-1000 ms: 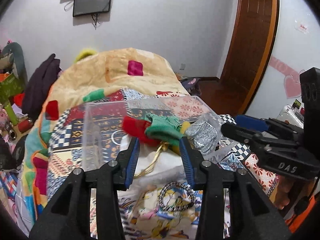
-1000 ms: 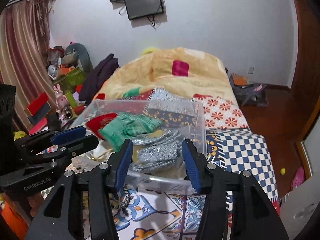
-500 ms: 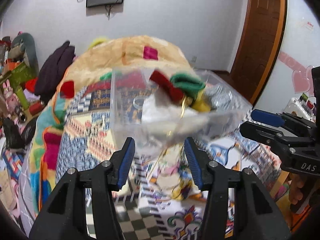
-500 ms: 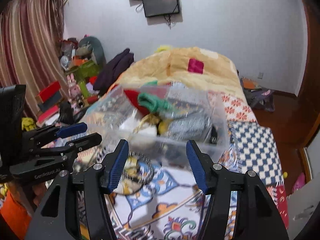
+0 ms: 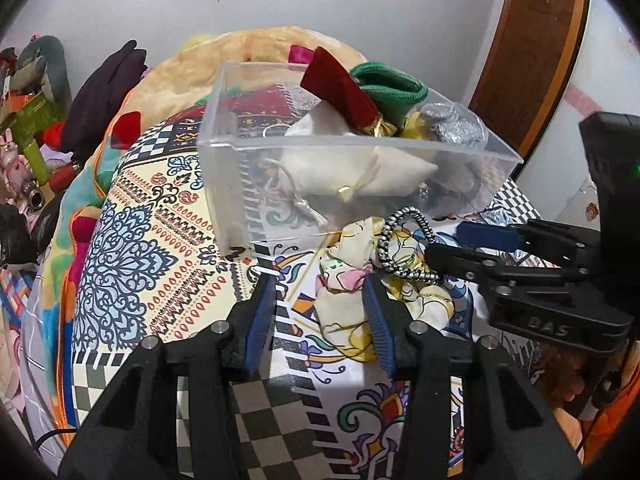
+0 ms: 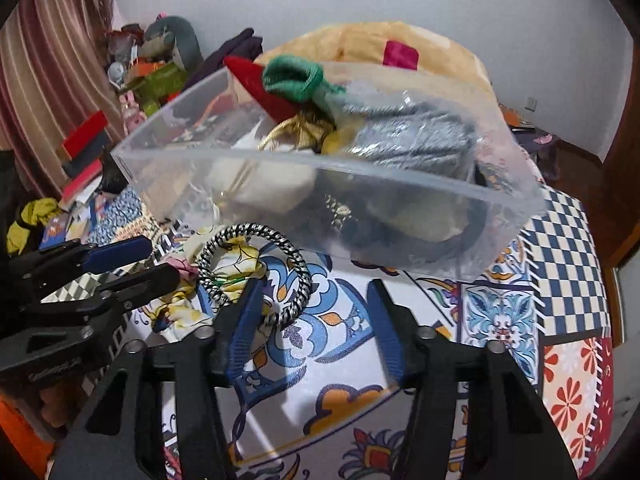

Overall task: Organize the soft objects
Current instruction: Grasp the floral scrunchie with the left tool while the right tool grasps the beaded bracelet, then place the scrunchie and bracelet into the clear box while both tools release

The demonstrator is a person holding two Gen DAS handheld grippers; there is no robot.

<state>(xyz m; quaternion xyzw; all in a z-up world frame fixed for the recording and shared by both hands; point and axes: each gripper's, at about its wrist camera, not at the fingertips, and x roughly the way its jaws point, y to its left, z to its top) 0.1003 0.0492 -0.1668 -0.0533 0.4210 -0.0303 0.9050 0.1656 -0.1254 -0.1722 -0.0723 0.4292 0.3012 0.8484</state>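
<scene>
A clear plastic bin (image 5: 224,184) (image 6: 168,176) stands on the patterned bed cover, holding a red pouch (image 5: 340,92), a green knit piece (image 5: 392,88), a cream drawstring bag (image 5: 344,172) and a silver-grey bundle (image 6: 416,140). In front of it lies a floral cloth (image 5: 352,280) with a black-and-white braided ring (image 5: 404,240) (image 6: 256,268) on it. My left gripper (image 5: 320,312) is open just before the floral cloth. My right gripper (image 6: 316,320) is open, its left finger beside the ring.
The bed cover (image 5: 140,240) ends at the left beside cluttered toys and boxes (image 5: 28,120). A beige quilt (image 5: 260,52) and dark garment (image 5: 108,88) lie behind the bin. A wooden door (image 5: 536,40) stands at the right.
Both grippers have drawn back and dropped lower toward the bed cover. The bin now sits farther ahead and the floral cloth and ring lie right by the fingertips.
</scene>
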